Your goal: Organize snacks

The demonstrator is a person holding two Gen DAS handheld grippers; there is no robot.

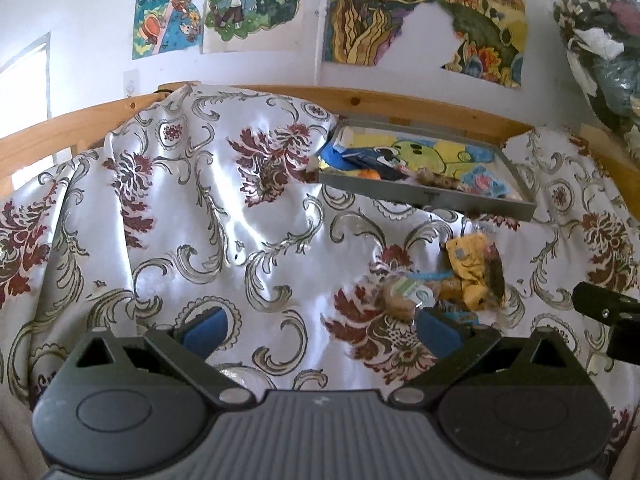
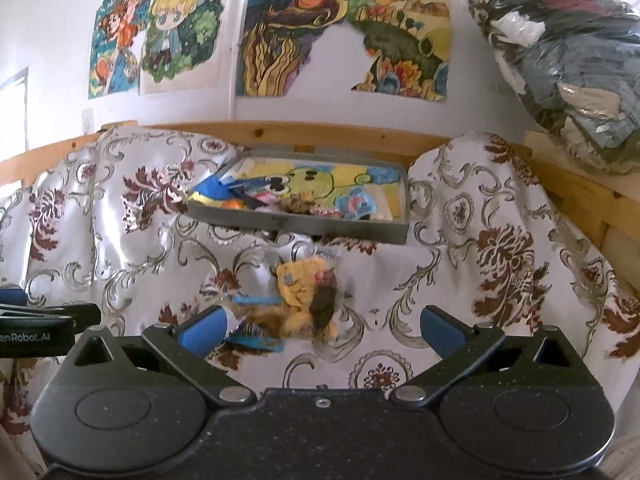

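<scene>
A grey tray (image 1: 436, 197) (image 2: 304, 224) with a cartoon-printed bottom lies at the back of the floral cloth and holds several snack packs. In front of it a loose heap of snacks lies on the cloth: a yellow packet (image 1: 472, 264) (image 2: 300, 284), a clear-wrapped pastry (image 1: 404, 296) and blue-trimmed wrappers (image 2: 256, 340). My left gripper (image 1: 320, 330) is open over bare cloth, its right finger beside the pastry. My right gripper (image 2: 324, 326) is open, the heap between its fingers and just ahead, its left finger touching the wrappers. Neither holds anything.
The cloth (image 1: 200, 208) drapes in folds over a wooden frame (image 1: 360, 100) against a wall with drawings. A plastic-wrapped bundle of fabric (image 2: 572, 72) sits high at the right. The other gripper's body shows at each view's edge (image 1: 608, 312) (image 2: 36, 324).
</scene>
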